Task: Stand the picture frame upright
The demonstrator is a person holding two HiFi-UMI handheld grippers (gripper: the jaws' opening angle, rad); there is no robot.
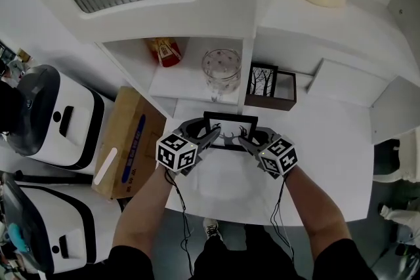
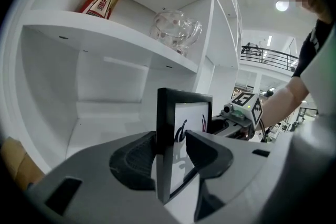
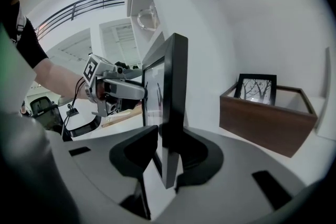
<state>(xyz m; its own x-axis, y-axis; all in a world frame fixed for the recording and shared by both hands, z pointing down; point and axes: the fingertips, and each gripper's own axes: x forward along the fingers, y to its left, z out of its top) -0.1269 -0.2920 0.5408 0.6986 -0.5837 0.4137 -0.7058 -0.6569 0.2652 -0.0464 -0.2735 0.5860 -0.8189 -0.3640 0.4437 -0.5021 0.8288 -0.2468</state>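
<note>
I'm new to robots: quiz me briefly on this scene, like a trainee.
1. True or false: the picture frame stands between the jaws of both the left claw and the right claw.
2. What shares the shelf with the red bottle? A) glass jar B) book C) plate
3. Fill in the colour: the tree picture stands in a ____ box.
Key: 1 true; 2 A; 3 brown

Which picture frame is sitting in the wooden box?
The frame with the tree picture, back by the shelf. The other frame, showing antlers, stands on the table between the left claw and right claw.
</note>
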